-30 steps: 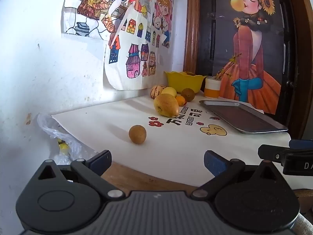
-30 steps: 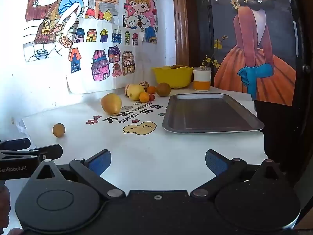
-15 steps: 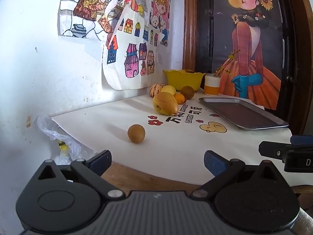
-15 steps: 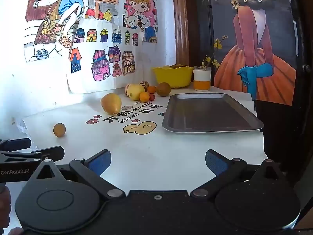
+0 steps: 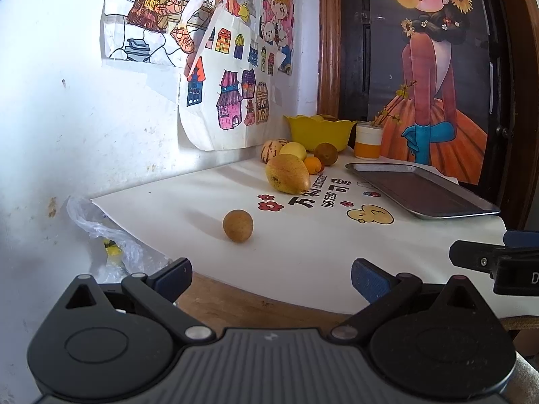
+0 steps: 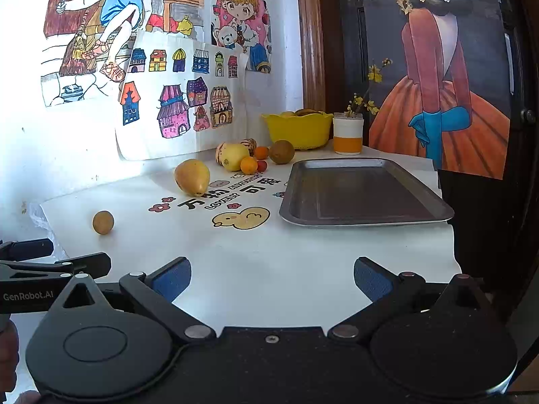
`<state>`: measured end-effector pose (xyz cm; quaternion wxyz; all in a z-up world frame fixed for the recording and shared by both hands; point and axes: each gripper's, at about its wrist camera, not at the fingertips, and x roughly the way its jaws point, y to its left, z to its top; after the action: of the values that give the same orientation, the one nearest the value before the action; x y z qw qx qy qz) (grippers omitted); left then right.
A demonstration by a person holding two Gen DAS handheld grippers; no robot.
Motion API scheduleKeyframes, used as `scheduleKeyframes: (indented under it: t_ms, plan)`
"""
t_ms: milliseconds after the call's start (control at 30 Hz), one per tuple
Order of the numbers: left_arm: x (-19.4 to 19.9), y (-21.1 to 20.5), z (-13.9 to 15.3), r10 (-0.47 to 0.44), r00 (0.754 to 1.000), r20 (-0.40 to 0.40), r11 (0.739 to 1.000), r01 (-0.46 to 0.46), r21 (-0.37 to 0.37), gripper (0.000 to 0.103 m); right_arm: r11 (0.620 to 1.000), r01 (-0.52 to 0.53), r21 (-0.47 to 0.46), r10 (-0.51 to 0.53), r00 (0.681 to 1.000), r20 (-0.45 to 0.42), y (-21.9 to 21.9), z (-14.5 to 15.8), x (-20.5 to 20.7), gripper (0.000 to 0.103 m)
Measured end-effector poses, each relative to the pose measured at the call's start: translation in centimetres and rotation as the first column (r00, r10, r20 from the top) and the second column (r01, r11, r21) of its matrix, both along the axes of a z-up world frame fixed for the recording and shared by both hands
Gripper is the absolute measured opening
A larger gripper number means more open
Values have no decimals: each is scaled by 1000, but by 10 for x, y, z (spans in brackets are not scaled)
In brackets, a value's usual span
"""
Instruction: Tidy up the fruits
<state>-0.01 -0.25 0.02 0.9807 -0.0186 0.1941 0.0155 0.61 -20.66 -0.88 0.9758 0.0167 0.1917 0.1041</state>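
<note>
A small round brown fruit (image 5: 238,226) (image 6: 103,222) lies alone on the white mat, just ahead of my open left gripper (image 5: 271,277). Farther back rests a yellow-orange mango (image 5: 287,178) (image 6: 192,177), with a cluster behind it: a yellow fruit (image 6: 234,157), striped fruit (image 5: 273,150), small oranges (image 6: 249,165) and a brown fruit (image 6: 281,152). An empty metal tray (image 6: 363,192) (image 5: 421,192) sits at the right. My right gripper (image 6: 272,277) is open above the mat's front, holding nothing.
A yellow bowl (image 6: 298,129) with fruit and a white-orange cup (image 6: 348,134) stand at the back by the wall. A crumpled plastic bag (image 5: 101,229) lies off the mat's left edge. Drawings hang on the white wall; a dark poster stands at right.
My left gripper has drifted slightly, so the fruits sit a little lower and left in its view. The right gripper has barely moved. Both stay open.
</note>
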Motion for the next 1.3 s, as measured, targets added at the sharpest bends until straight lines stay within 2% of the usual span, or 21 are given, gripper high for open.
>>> scheduleKeyframes:
  t_ms: [1100, 1300]
  plan:
    - [0, 3, -1, 4, 1000, -7, 1000, -4, -6, 103, 1000, -5, -10, 5, 1000, -8, 0, -1, -2, 103]
    - [10, 6, 4, 13, 999, -36, 1000, -13, 11, 103, 998, -10, -56, 6, 997, -73, 5, 5, 11, 103]
